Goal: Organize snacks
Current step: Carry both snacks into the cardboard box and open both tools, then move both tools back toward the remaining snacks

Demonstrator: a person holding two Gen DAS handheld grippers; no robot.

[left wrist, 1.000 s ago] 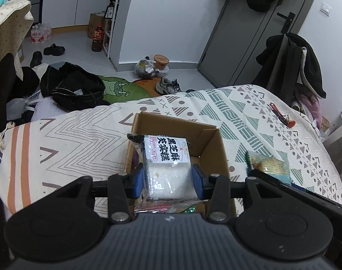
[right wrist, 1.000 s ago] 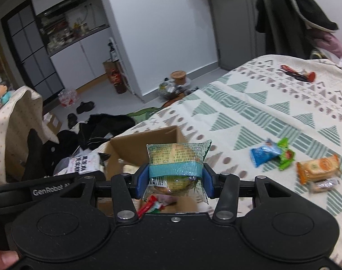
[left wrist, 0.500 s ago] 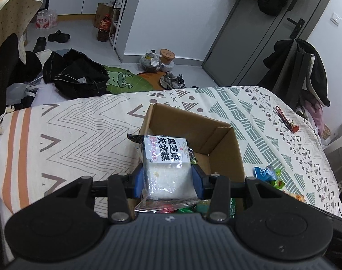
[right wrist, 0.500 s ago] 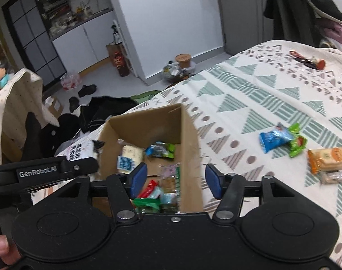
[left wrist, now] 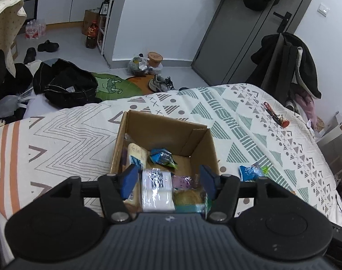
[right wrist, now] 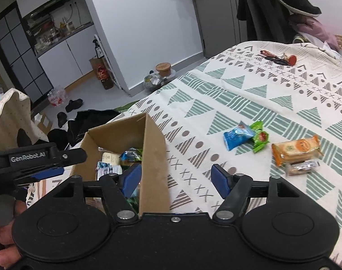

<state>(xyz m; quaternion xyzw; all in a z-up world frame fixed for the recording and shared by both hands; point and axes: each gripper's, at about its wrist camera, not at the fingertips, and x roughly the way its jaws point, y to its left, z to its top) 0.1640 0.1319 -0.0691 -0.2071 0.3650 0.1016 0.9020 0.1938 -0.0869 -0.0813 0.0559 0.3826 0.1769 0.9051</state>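
both jaws released: left gripper (left wrist: 168,177) hangs over the white snack pack (left wrist: 157,189) in the cardboard box (left wrist: 162,132); right gripper (right wrist: 175,177) straddles its wall

Black left gripper (left wrist: 167,177), blue pads, silver screws, white "GenRobot.AI" lettering

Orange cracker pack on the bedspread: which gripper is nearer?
Right. The right gripper is beside the box, the orange cracker pack just ahead-right; the left gripper is over the box.

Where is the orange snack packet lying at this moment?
In the right wrist view, the orange packet lies on the patterned bedspread at the right, outside the cardboard box, with a small clear packet touching its near edge.
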